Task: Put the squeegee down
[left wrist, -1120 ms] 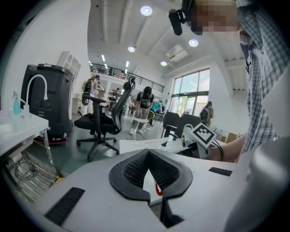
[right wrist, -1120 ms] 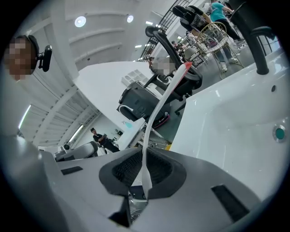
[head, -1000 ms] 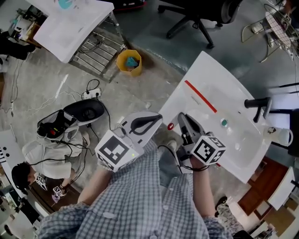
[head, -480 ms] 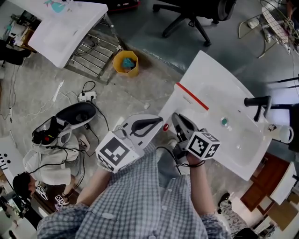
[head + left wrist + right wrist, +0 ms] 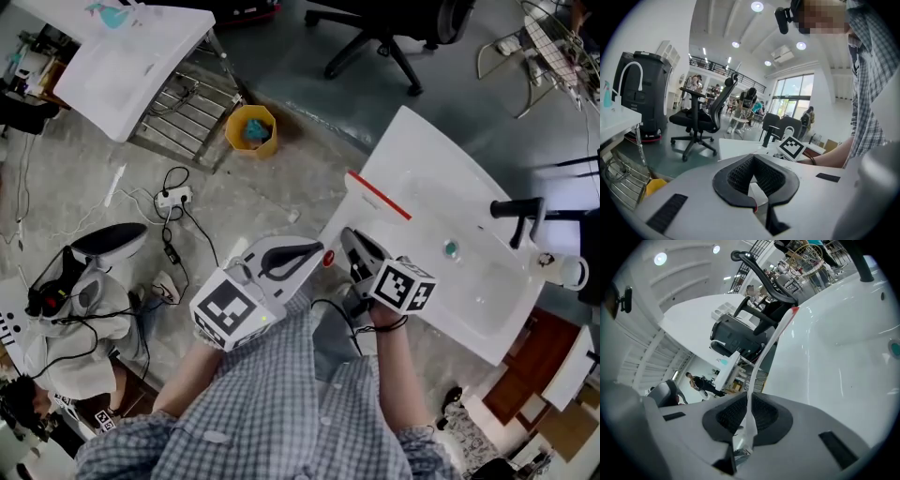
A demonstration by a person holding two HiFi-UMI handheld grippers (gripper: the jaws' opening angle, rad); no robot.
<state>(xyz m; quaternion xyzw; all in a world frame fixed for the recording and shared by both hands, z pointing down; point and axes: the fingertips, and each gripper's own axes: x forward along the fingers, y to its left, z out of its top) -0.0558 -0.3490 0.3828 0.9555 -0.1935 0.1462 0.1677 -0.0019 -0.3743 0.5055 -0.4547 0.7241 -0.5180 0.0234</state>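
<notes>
Grey concrete floor fills most of the head view. A white ceramic washbasin lies tilted across the right side, with a black tap at its far end. My checked shirt sleeves cover the lower middle, so whatever lies beneath my arms is hidden.

From above, the white-handled squeegee with a red blade shows mainly as a red strip across the basin's near left rim. Its pale handle is lost against the white ceramic, and I cannot tell from there whether the blade touches the rim.

The right gripper view settles the grip. The right claw is closed on the squeegee, whose thin white handle rises from between the black pads to the red end by the basin's edge. The handle's lower end is buried inside the claw.

In the head view the right claw sits near the red strip, at the basin's left corner. The left claw is pressed together with nothing in it. From above, the left claw hangs just left of the basin. A yellow bucket stands on the floor, well apart.
</notes>
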